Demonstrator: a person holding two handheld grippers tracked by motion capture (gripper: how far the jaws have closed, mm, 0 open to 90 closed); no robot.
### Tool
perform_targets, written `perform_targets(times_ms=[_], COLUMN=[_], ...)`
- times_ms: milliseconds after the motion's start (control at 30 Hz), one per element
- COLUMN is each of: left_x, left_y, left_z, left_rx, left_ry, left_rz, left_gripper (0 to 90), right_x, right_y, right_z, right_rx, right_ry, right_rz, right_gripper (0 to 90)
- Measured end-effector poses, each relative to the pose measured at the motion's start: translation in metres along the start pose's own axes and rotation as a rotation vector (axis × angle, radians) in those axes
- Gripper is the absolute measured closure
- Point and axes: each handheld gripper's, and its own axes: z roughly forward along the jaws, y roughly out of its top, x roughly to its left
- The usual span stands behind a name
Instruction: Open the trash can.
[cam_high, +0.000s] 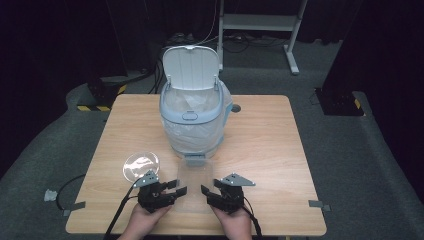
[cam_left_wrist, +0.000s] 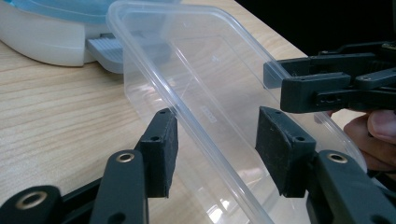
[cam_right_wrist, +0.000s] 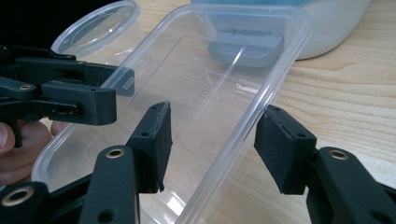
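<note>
Each claw, left (cam_high: 181, 187) and right (cam_high: 206, 191), gapes astride a long rim of the clear box (cam_high: 195, 176) at the table's (cam_high: 265, 140) near edge, where uneven squeezing could buckle or flip it.

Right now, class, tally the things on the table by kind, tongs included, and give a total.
Clear rectangular container: 1
Clear round lid: 1
Lidded bin, lid open: 1
Tongs: 2, left tongs and right tongs
Total: 5
</note>
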Motion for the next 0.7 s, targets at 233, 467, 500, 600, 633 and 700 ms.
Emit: perform_targets(times_ms=[233,467,500,600,633,700], left_x=[-0.004,-0.005,-0.005,-0.01,-0.006,-0.005], left_y=[-0.002,-0.001,-0.001,-0.001,0.001,0.002], left_z=[-0.005,-0.006,-0.006,-0.004,-0.006,-0.006], left_rx=[-0.012,-0.036,-0.04,-0.082,-0.057,-0.06], left_ry=[-0.002,0.009,0.01,0.008,0.019,0.023], left_rz=[0.012,0.023,0.025,-0.025,0.031,0.033], left_gripper=[51.0,56.1,56.6,58.2,58.5,59.4], right_x=[0.006,0.007,0.008,0.009,0.009,0.009], right_y=[-0.003,-0.002,-0.002,-0.001,0.0,0.001], right_z=[-0.008,-0.012,-0.012,-0.013,-0.013,-0.013], right_rx=[-0.004,-0.024,-0.026,-0.04,-0.044,-0.05], right_ry=[-0.005,-0.021,-0.023,-0.033,-0.038,-0.044], right_rz=[-0.015,-0.029,-0.034,-0.041,-0.046,-0.047], right_gripper=[49.0,53.6,54.0,55.9,56.4,57.2])
